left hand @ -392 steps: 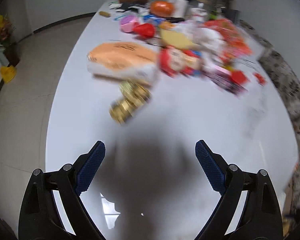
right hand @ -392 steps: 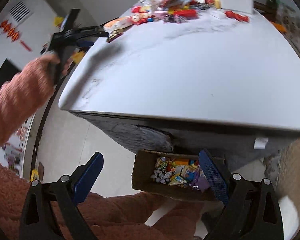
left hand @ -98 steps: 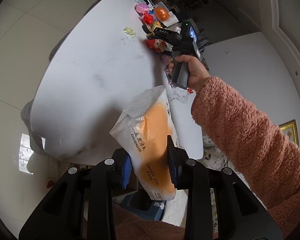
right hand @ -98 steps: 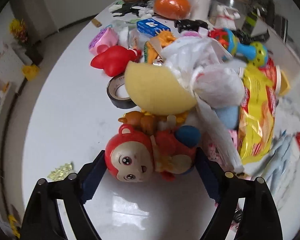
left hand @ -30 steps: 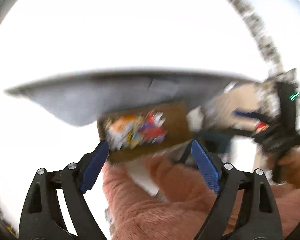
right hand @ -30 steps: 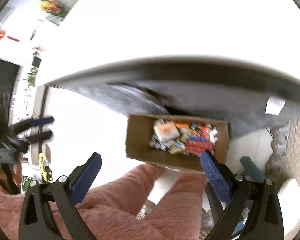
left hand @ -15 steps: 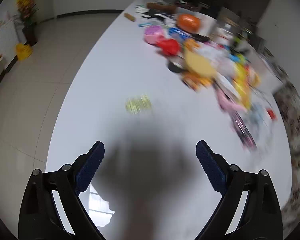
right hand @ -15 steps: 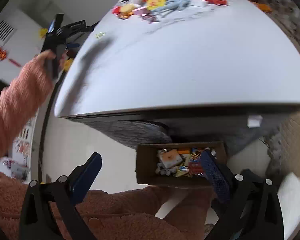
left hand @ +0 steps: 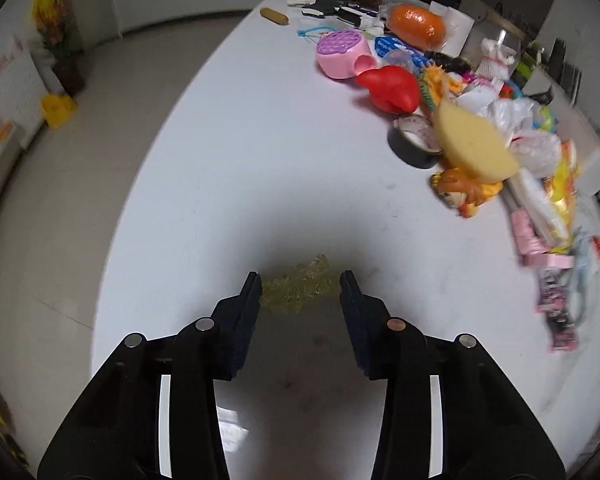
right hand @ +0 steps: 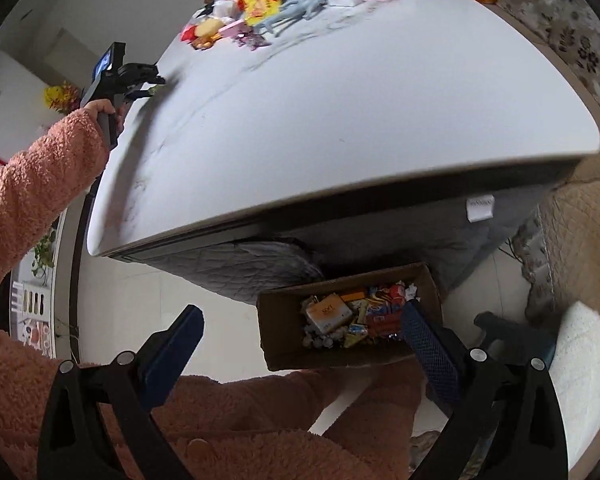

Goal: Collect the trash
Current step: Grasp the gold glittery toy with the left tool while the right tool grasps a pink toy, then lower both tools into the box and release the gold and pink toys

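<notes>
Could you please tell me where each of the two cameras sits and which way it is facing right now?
Left wrist: rides the left hand-held gripper, low over the white table, facing the crumpled yellow wrapper between its open fingers.
Right wrist: rides the right hand-held gripper, looking down past the table edge at the cardboard box; pink sleeves show.
Shared: the table and its clutter pile.

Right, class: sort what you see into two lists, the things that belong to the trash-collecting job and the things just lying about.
Part of the job:
- yellow crinkled wrapper
- left gripper
- cardboard box holding collected wrappers
- right gripper

Just lying about:
- red toy
- tape roll
- pink toy
- white table
</notes>
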Demonstrator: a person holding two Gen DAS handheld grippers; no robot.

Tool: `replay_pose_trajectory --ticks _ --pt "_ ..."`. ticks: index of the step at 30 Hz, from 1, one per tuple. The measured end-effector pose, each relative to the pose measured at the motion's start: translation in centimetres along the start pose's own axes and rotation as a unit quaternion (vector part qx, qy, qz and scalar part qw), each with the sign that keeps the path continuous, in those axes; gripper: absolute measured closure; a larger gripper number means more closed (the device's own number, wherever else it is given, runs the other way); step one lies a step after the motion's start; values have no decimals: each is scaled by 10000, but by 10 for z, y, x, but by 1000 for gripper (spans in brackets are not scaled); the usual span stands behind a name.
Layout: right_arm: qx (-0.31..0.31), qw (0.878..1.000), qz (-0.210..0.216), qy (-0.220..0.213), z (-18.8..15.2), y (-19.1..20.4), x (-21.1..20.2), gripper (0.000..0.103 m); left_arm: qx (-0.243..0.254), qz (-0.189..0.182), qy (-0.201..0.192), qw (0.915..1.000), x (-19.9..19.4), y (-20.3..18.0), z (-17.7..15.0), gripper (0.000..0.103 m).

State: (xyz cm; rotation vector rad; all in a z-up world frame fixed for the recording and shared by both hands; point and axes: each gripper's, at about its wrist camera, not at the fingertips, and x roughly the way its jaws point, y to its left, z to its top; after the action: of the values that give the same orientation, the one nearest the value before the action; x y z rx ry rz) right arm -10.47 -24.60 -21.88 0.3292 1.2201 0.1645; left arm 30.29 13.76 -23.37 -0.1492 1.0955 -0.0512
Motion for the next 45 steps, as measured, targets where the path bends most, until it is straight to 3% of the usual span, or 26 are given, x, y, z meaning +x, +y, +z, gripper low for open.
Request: replay_pose_trajectory --ticks 3,6,12,15,18,23,24,25,27,30,37,40,45 --pt "-295 9995 139 -43 22 16 6 6 148 -137 -108 9997 -13 2 -10 63" --pt "-638 9972 303 -258 56 35 9 6 251 -616 -243 9975 -49 4 -39 63" --pt "-1392 9873 142 -751 180 80 51 6 774 -1153 -180 9901 -116 -12 -131 63" --pt "-1810 9797 -60 -860 233 102 83 15 640 -1471 -10 9871 -142 -10 -180 63" --pt "-2024 9764 -252 -713 282 124 114 36 487 -1724 189 9836 -157 -11 -215 63" --pt "-1994 9753 -840 -438 335 135 155 36 174 -1837 258 9825 -173 -5 -246 63" --pt "-1986 9746 -970 -345 340 134 162 45 131 -1853 253 9823 -173 -3 -246 63" --pt "-1977 9743 -1051 -260 342 132 168 63 99 -1835 235 9827 -175 -2 -248 63" --pt "-1924 9742 -1178 1 348 130 181 83 88 -1855 222 9824 -176 -2 -249 63" --pt "-1875 9744 -1229 143 349 129 187 84 44 -1903 238 9814 -175 -4 -250 63" --pt "-1574 9875 -36 -41 311 126 130 85 336 -2050 208 9780 -184 -17 -252 63" --pt "-1588 9854 598 -161 274 119 81 85 617 -2161 253 9741 -188 -30 -255 63" --pt "-1632 9811 1032 -93 198 100 26 85 1339 -2339 576 9613 -189 -56 -280 63"
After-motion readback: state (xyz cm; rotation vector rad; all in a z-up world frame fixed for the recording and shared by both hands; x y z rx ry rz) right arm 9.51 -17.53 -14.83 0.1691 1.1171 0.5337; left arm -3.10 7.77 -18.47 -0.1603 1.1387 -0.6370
